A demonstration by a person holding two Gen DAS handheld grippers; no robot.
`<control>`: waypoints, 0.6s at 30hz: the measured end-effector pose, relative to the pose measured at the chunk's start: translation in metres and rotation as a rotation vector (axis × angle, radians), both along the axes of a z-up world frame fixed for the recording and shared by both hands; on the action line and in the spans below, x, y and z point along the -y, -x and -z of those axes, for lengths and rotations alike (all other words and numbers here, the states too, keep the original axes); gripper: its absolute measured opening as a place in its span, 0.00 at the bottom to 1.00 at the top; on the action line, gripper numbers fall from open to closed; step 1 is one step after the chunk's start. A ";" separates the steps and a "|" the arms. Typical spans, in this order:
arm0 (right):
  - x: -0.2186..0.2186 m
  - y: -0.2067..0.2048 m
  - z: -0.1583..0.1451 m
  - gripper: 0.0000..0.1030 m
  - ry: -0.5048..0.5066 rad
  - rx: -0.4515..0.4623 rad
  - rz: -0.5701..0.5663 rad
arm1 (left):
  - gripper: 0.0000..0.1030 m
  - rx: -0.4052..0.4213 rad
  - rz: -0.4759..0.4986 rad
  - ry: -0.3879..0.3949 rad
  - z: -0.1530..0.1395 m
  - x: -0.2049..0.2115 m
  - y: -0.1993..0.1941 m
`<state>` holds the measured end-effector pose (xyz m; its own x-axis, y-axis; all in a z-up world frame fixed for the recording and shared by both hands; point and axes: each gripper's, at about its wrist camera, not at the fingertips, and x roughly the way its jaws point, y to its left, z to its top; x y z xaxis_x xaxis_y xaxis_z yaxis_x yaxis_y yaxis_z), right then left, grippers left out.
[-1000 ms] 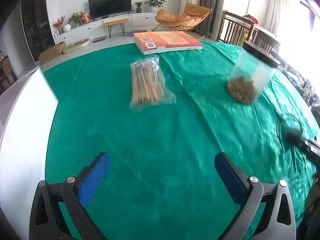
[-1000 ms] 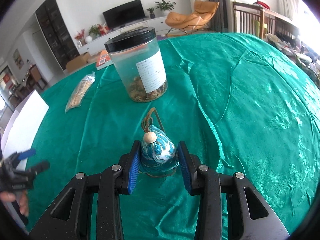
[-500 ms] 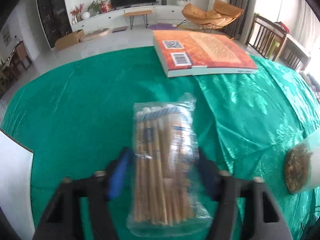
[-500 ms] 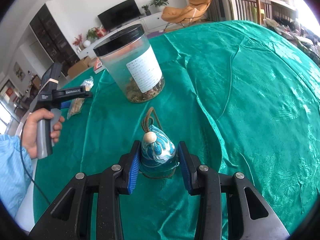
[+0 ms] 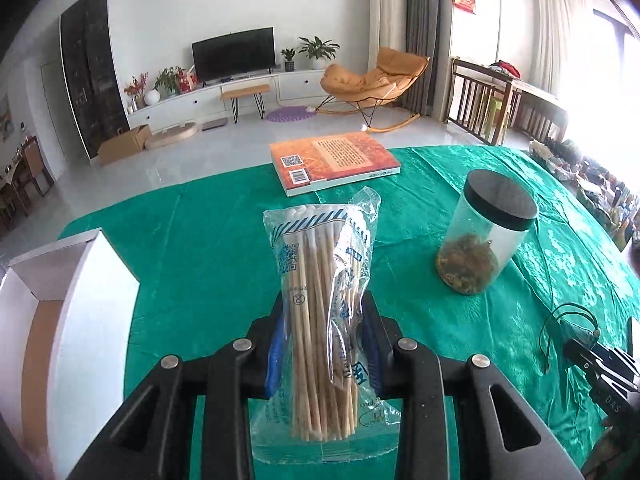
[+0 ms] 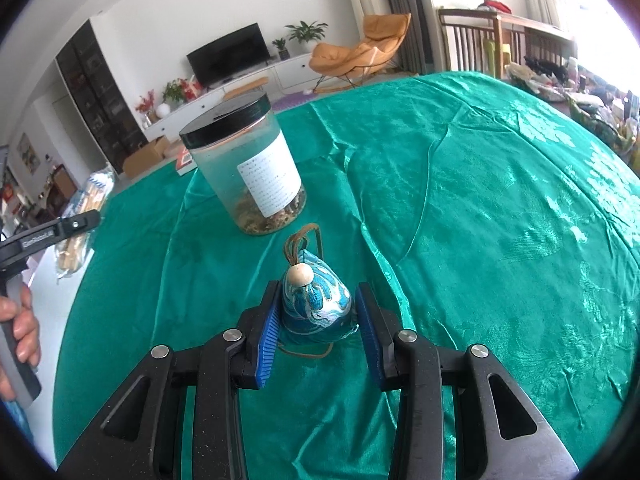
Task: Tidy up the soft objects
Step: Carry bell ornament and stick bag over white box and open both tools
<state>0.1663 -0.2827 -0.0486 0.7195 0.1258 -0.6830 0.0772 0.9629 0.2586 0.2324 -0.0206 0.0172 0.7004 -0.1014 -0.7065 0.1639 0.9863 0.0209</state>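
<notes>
A: What does the left gripper have?

B: Its jaws have just been closing, and they now pinch a clear bag of cotton swabs between the blue pads. The bag stands up out of the jaws, clear of the green tablecloth.

A: And ahead of those jaws?

B: An orange book lies straight beyond them. A jar with a black lid stands ahead and to the right. A white box sits to the left.

A: The right gripper?

B: Its jaws are narrow, holding a small blue patterned pouch between the pads, its cord and wooden bead pointing forward. The jar stands just beyond the pouch, slightly left. The left hand shows far to the left.
</notes>
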 end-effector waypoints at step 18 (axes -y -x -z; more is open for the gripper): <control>-0.160 0.055 -0.091 0.38 0.106 0.149 -0.327 | 0.32 0.078 -0.100 0.060 -0.071 -0.137 0.111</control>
